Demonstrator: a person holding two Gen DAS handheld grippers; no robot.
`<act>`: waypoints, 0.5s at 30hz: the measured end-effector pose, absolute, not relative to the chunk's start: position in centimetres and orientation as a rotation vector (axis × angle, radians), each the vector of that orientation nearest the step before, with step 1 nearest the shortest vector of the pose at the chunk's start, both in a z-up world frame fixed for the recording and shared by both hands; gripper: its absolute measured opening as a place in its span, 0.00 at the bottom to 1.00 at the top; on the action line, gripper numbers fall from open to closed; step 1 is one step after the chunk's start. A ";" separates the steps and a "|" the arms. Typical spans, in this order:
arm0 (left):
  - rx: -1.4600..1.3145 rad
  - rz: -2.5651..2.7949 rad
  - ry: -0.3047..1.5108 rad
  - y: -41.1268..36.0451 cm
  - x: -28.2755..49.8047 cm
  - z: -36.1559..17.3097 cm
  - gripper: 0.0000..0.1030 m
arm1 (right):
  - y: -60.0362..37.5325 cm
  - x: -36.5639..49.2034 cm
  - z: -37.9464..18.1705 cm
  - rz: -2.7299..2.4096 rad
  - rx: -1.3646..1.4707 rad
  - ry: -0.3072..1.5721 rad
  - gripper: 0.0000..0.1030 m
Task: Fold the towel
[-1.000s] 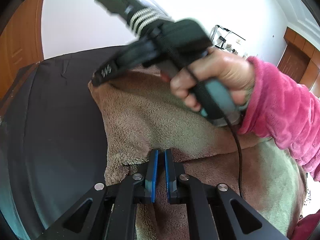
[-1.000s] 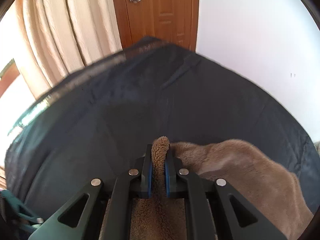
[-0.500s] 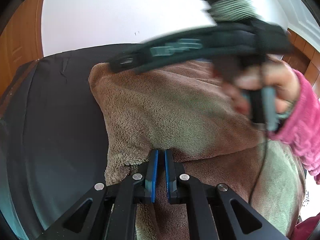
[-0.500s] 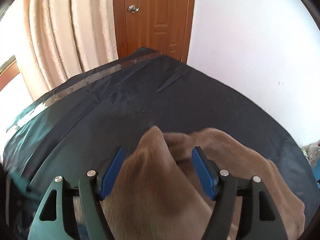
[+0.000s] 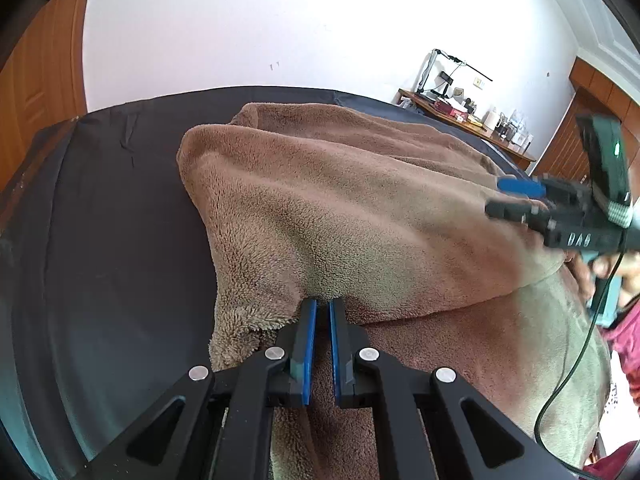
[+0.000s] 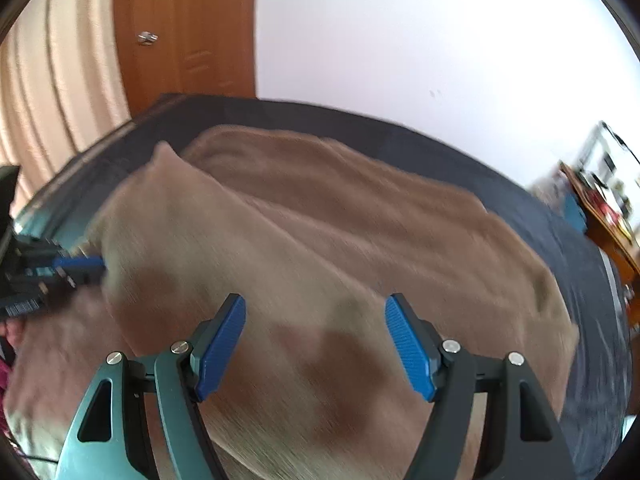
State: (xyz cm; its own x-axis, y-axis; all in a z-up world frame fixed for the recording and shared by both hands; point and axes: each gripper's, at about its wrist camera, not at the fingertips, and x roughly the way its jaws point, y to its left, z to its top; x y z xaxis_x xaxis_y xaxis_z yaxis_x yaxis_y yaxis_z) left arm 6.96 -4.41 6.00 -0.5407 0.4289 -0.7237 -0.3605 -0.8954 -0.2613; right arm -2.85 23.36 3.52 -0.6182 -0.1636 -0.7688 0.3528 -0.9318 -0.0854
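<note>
Plush brown fleece towel (image 5: 360, 216) — folded over itself, upper layer rumpled — lying spread across a dark cloth-covered surface (image 5: 100, 220).

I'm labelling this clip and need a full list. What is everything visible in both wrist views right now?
towel: one, brown plush, spread and partly folded over itself on the dark cover
cover: one, black cloth, under the towel
wall: white, behind the surface
door: one, brown wood with a metal knob, far left of the right wrist view
curtain: beige, pleated, left of the door
side table: one, wooden, cluttered with small items too small to tell, by the far wall
left gripper: black with blue pads, shut on the towel edge
right gripper: black with blue pads, open above the towel, nothing between its pads
sleeve: pink, right edge of the left wrist view
</note>
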 end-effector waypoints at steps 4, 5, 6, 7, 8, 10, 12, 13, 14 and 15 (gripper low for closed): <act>-1.170 2.396 -0.165 -4.9 6.7 5.7 0.07 | 24.0 -3.1 1.1 -2.570 1.257 0.313 0.74; -1.170 2.390 -0.180 -5.1 6.6 5.7 0.07 | 23.9 -3.3 0.4 -2.570 1.267 0.280 0.75; -1.171 2.384 -0.194 -5.2 6.6 5.6 0.07 | 23.9 -3.5 -0.1 -2.572 1.268 0.251 0.76; -1.172 2.375 -0.214 -5.4 6.6 5.6 0.07 | 24.1 -3.6 -0.4 -2.578 1.255 0.228 0.77; -1.173 2.365 -0.237 -5.6 6.5 5.5 0.07 | 24.3 -3.6 -0.6 -2.584 1.243 0.206 0.78; -1.174 2.345 -0.283 -6.0 6.3 5.4 0.07 | 24.4 -3.7 -0.7 -2.590 1.229 0.191 0.78; -1.174 2.332 -0.311 -6.4 6.5 5.4 0.07 | 24.6 -3.7 -0.7 -2.589 1.222 0.181 0.78; -1.173 2.327 -0.322 -6.4 6.4 5.3 0.07 | 24.8 -3.5 -0.4 -2.588 1.218 0.165 0.78; -1.173 2.321 -0.333 -6.5 6.4 5.3 0.07 | 25.2 -3.1 0.0 -2.587 1.213 0.150 0.78; -1.173 2.315 -0.348 -6.6 6.3 5.2 0.07 | 25.6 -2.4 0.6 -2.590 1.198 0.126 0.78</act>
